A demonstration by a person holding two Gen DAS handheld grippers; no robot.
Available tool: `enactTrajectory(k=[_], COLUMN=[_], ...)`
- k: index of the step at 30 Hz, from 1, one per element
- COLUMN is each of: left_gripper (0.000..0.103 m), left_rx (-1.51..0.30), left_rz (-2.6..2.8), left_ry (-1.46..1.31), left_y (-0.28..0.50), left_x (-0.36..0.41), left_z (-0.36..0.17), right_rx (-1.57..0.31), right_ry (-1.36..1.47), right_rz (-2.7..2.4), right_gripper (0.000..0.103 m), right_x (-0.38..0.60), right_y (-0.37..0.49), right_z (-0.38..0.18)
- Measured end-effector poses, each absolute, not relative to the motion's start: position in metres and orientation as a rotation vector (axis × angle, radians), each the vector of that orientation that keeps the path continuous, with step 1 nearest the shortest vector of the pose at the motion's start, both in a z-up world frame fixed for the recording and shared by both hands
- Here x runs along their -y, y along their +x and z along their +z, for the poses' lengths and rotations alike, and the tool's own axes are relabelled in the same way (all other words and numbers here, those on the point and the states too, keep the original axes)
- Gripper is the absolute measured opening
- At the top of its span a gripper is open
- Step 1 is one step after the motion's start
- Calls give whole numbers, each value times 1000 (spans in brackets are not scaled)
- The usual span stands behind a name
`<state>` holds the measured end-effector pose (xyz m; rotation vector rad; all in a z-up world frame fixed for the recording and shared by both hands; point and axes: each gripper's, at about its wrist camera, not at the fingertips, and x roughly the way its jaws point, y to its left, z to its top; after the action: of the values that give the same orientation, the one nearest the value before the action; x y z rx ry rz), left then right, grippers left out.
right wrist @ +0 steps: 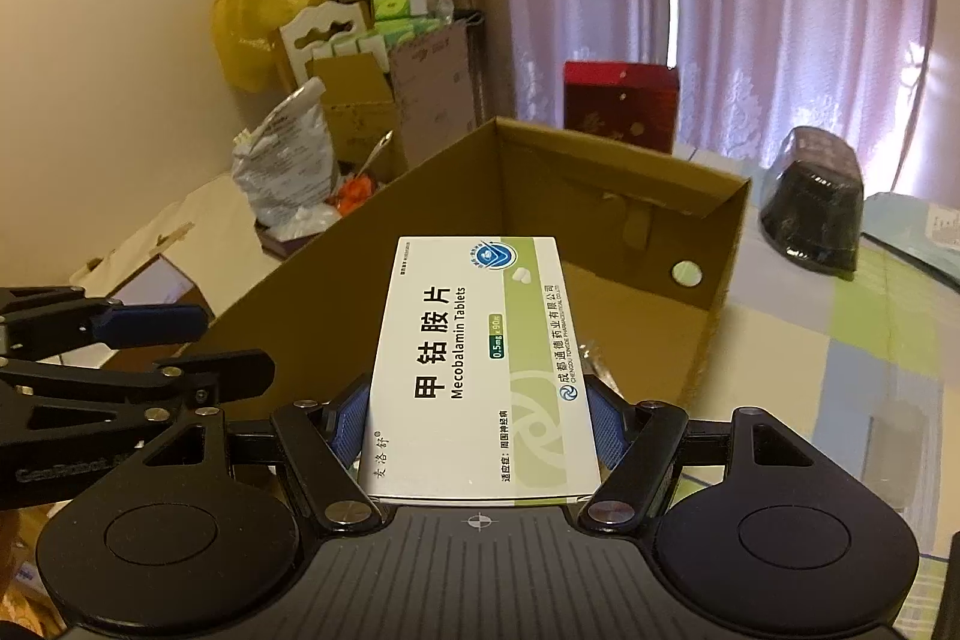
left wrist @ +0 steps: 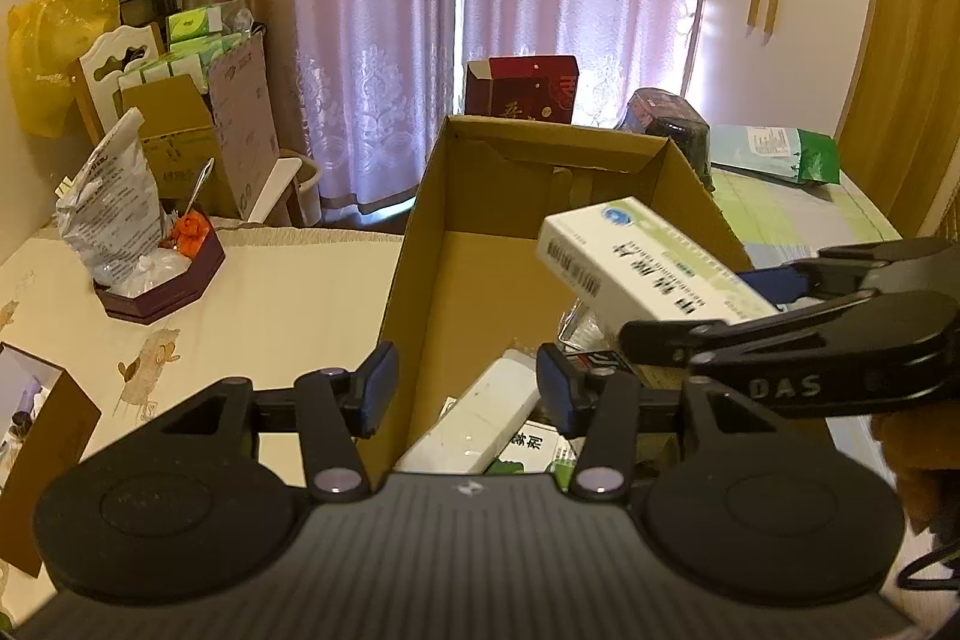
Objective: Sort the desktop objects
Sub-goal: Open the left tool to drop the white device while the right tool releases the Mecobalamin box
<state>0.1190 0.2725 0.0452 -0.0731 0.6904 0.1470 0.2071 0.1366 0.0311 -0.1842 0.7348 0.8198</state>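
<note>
An open brown cardboard box (left wrist: 540, 133) (right wrist: 630, 157) stands on the table. My right gripper (right wrist: 478, 421) (left wrist: 708, 307) is shut on a white and green tablet box (right wrist: 474, 358) (left wrist: 636, 256), held level above the carton's near right part. My left gripper (left wrist: 468, 385) (right wrist: 198, 346) is open at the carton's near left corner, and the left wall runs between its fingers, close to the left pad. Inside the carton lie a long white object (left wrist: 480, 418) and some green and white packets, partly hidden by my fingers.
A dark red tray (left wrist: 159, 286) with a silver bag (left wrist: 111, 208) sits at the left. A red gift box (left wrist: 522, 88) stands behind the carton, and a dark wrapped bowl (right wrist: 810, 202) and a green packet (left wrist: 774, 154) at its right. A small brown box (left wrist: 42, 436) is near left.
</note>
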Motion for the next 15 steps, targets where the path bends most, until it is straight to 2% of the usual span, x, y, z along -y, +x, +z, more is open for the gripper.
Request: enactTrajectory(k=[2, 3, 4, 15], left_gripper=[46, 46, 46, 47], left_rx=[-697, -699, -700, -703], left_rz=[145, 144, 142, 129], left_ry=[-75, -73, -72, -64], left_y=[118, 118, 118, 112], left_x=[-273, -274, -274, -263], left_z=[44, 43, 43, 46], right_rx=[-742, -744, -726, -663], right_ry=[-177, -172, -161, -100], right_rz=[825, 827, 809, 703], right_gripper=[72, 85, 94, 94], right_x=[-138, -139, -135, -85], right_y=[209, 209, 209, 211], right_z=[28, 28, 29, 48])
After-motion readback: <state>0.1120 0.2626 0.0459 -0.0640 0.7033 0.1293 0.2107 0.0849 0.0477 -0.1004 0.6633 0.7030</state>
